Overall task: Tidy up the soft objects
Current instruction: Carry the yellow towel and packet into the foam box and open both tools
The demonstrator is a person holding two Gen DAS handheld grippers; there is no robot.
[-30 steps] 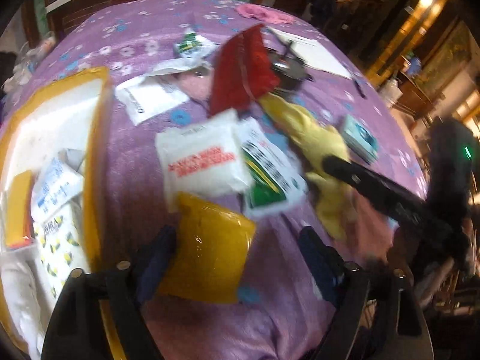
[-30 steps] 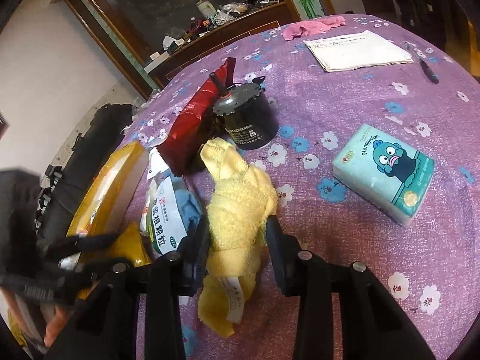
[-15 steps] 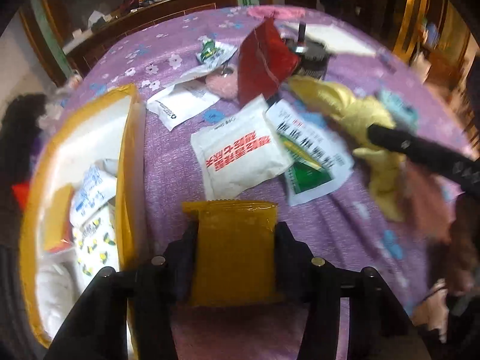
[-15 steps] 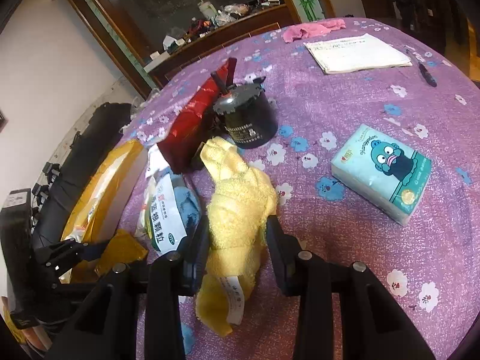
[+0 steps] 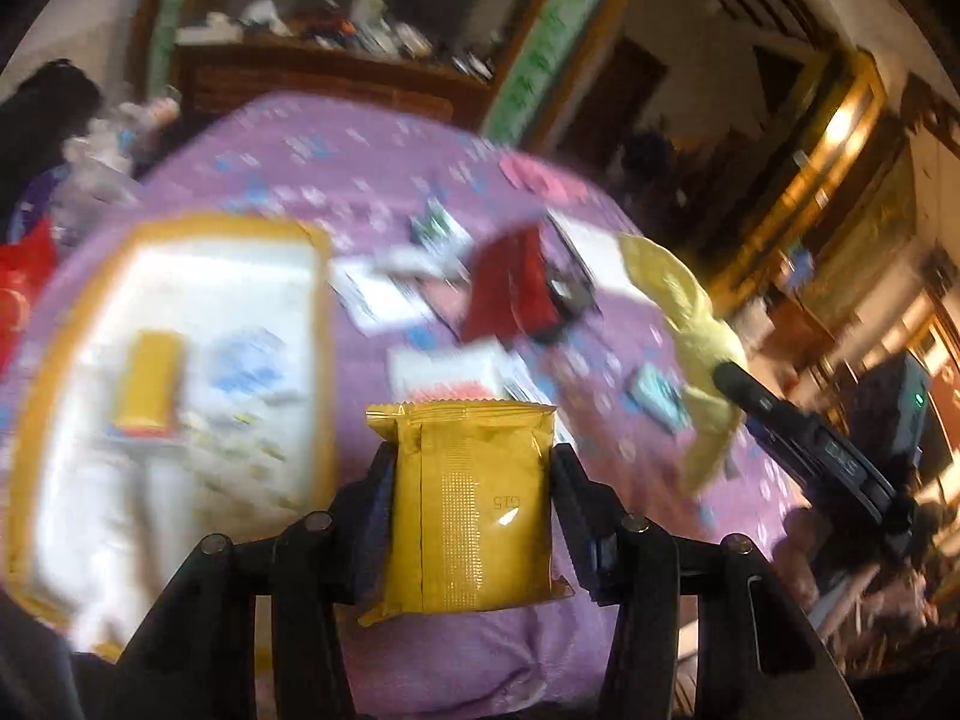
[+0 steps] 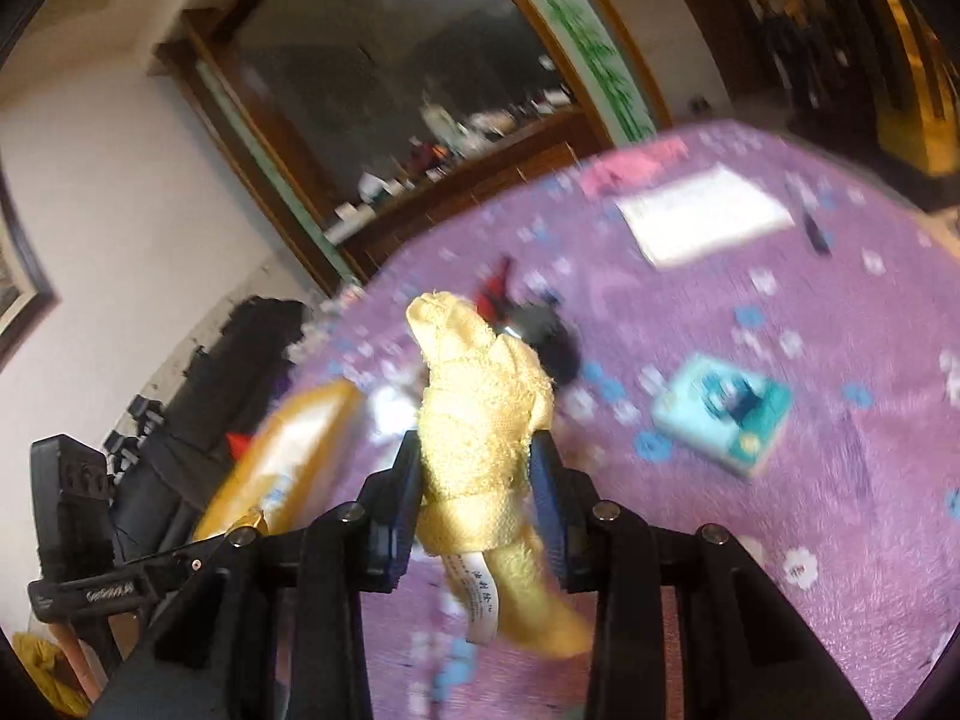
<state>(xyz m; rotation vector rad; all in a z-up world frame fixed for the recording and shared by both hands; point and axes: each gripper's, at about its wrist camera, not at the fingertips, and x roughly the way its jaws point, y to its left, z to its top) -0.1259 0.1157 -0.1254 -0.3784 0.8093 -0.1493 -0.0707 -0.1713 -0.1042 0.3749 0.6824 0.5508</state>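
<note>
My left gripper (image 5: 471, 498) is shut on a yellow foil packet (image 5: 474, 510) and holds it above the purple flowered tablecloth (image 5: 372, 180), just right of a yellow-rimmed white box (image 5: 180, 264) that holds several packets. My right gripper (image 6: 477, 492) is shut on a rolled yellow towel (image 6: 480, 408) with a white label, lifted above the table. The towel (image 5: 690, 324) and right gripper also show in the left wrist view at the right. The box (image 6: 288, 456) shows in the right wrist view at the left.
On the cloth lie a red bag (image 5: 510, 294), white sachets (image 5: 444, 372), a teal tissue pack (image 6: 720, 414), a black motor (image 6: 540, 330), white paper (image 6: 708, 222), a pink cloth (image 6: 636, 162) and a pen (image 6: 813, 228). A wooden sideboard (image 6: 468, 162) stands behind.
Both grippers have lifted their loads off the table. The yellow packet rose with the left gripper and the towel rose with the right; both views now tilt up and blur.
</note>
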